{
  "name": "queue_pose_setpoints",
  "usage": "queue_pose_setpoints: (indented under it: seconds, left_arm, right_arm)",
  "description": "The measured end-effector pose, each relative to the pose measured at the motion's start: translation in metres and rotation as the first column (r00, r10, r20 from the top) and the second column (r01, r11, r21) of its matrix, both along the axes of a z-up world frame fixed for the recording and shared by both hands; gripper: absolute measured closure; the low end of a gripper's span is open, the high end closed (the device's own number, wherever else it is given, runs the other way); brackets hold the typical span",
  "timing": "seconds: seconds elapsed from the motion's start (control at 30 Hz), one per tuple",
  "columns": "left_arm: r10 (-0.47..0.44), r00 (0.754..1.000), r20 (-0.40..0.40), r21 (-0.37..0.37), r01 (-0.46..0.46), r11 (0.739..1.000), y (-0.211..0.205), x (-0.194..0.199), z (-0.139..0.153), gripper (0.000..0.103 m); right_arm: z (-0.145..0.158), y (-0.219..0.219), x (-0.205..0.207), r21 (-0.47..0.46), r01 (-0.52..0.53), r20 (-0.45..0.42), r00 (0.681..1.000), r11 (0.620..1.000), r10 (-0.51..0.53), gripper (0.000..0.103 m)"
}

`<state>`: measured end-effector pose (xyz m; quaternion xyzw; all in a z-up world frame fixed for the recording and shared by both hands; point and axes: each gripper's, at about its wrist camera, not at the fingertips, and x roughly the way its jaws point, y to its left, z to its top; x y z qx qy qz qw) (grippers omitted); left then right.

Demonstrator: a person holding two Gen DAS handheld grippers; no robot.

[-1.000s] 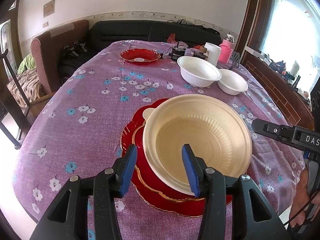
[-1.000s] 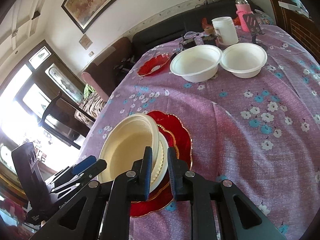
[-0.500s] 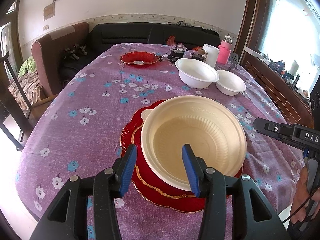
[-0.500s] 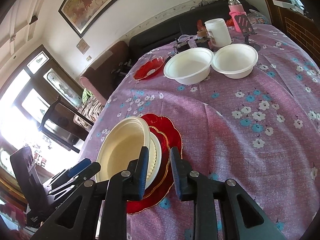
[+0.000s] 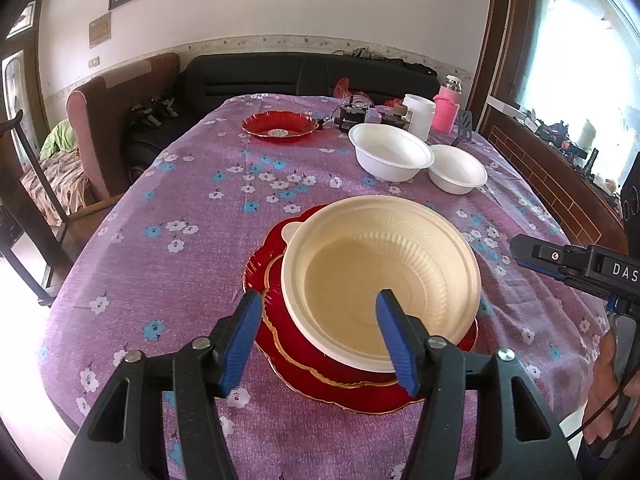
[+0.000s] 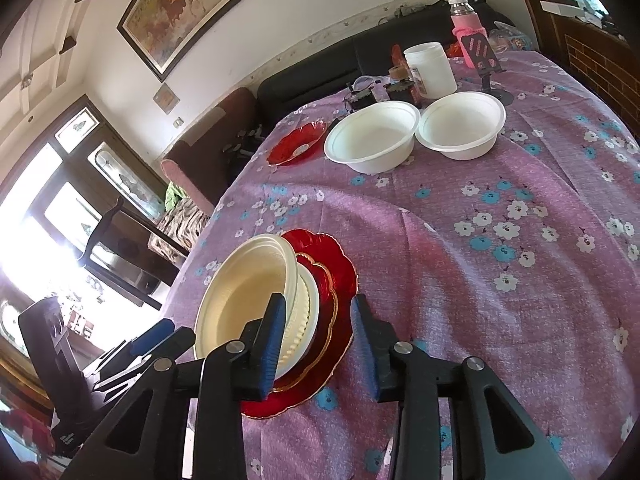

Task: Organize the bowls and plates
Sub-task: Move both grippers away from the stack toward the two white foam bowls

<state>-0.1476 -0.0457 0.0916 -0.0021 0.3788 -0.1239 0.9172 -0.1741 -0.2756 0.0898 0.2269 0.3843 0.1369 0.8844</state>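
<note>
Home living room, black sofa (image 5: 304,76), framed painting (image 6: 192,12), floral tablecloth (image 5: 192,208)

Right gripper (image 6: 318,336) has just been opening, fingers (image 6: 272,338) straddling the cream bowl (image 6: 248,292) rim and red plates (image 6: 340,276) on the bench (image 6: 500,300).

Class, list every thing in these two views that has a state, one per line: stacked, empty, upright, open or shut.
cream bowl: upright, empty, resting on the red plates
red plates: stacked, under the cream bowl
large white bowl: upright, empty
small white bowl: upright, empty
far red plate: alone, flat
left gripper: open, just widened
right gripper: open, just widened
</note>
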Motion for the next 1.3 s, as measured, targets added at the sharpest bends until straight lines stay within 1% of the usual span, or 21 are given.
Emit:
queue_pose_setpoints:
  seconds: [0.03,0.17,0.33,0.4,0.5,0.57,0.67,0.77,0.8,0.9,1.0,1.07,1.13,1.23,1.3]
  left_arm:
    - [0.000,1.000,0.002,-0.002,0.000,1.000,0.001,-0.001,0.001,0.042]
    - [0.008,1.000,0.007,-0.014,-0.008,1.000,0.007,-0.001,0.005,0.035]
    - [0.025,1.000,-0.004,-0.038,-0.025,0.999,0.018,0.005,0.007,0.028]
    - [0.029,1.000,-0.012,-0.049,-0.029,0.998,0.024,0.008,0.008,0.022]
    - [0.049,0.998,-0.024,-0.061,-0.051,0.997,0.035,0.015,0.008,0.018]
    - [0.071,0.997,-0.042,-0.072,-0.074,0.995,0.045,0.022,0.008,0.018]
    - [0.089,0.994,-0.062,-0.079,-0.094,0.992,0.056,0.032,0.007,0.017]
    - [0.108,0.992,-0.065,-0.054,-0.111,0.992,0.062,0.040,0.006,0.017]
    - [0.109,0.992,-0.067,-0.049,-0.112,0.992,0.064,0.043,0.006,0.017]
    - [0.110,0.991,-0.080,-0.037,-0.113,0.993,0.066,0.053,0.003,0.017]
    - [0.109,0.990,-0.085,-0.019,-0.111,0.994,0.066,0.064,0.003,0.017]
    - [0.093,0.991,-0.093,-0.017,-0.095,0.995,0.065,0.074,0.003,0.017]
    - [0.083,0.990,-0.116,-0.011,-0.085,0.996,0.065,0.090,0.005,0.017]
    - [0.057,0.988,-0.143,-0.016,-0.059,0.998,0.064,0.113,0.010,0.017]
    - [0.050,0.984,-0.169,-0.011,-0.052,0.999,0.065,0.136,0.015,0.017]
  right_arm:
    - [0.000,-0.001,-0.001,0.001,0.002,0.000,1.000,1.000,-0.002,0.066]
    - [0.000,-0.005,-0.001,0.003,0.012,0.000,1.000,1.000,-0.012,0.065]
    - [-0.003,-0.011,0.002,0.008,0.024,-0.012,1.000,1.000,-0.024,0.064]
    - [-0.004,-0.014,0.004,0.003,0.033,-0.019,0.999,0.999,-0.033,0.062]
    - [-0.007,-0.020,0.009,0.004,0.046,-0.035,0.998,0.999,-0.046,0.055]
    - [-0.008,-0.024,0.014,0.005,0.059,-0.042,0.997,0.998,-0.059,0.049]
    - [-0.007,-0.030,0.021,0.002,0.077,-0.042,0.996,0.997,-0.077,0.046]
    - [-0.009,-0.042,0.033,0.081,0.086,-0.047,0.996,0.993,-0.082,0.043]
    - [-0.009,-0.044,0.038,0.088,0.092,-0.059,0.994,0.992,-0.087,0.043]
    - [-0.008,-0.048,0.054,0.066,0.110,-0.062,0.992,0.992,-0.106,0.043]
    - [-0.010,-0.053,0.072,0.093,0.120,-0.086,0.990,0.988,-0.112,0.043]
    - [-0.012,-0.056,0.086,0.095,0.121,-0.103,0.988,0.988,-0.111,0.043]
    - [-0.014,-0.058,0.099,0.103,0.133,-0.117,0.986,0.986,-0.121,0.043]
    - [-0.012,-0.059,0.115,0.079,0.141,-0.115,0.985,0.987,-0.132,0.043]
    - [-0.009,-0.062,0.126,0.062,0.125,-0.115,0.986,0.990,-0.118,0.043]
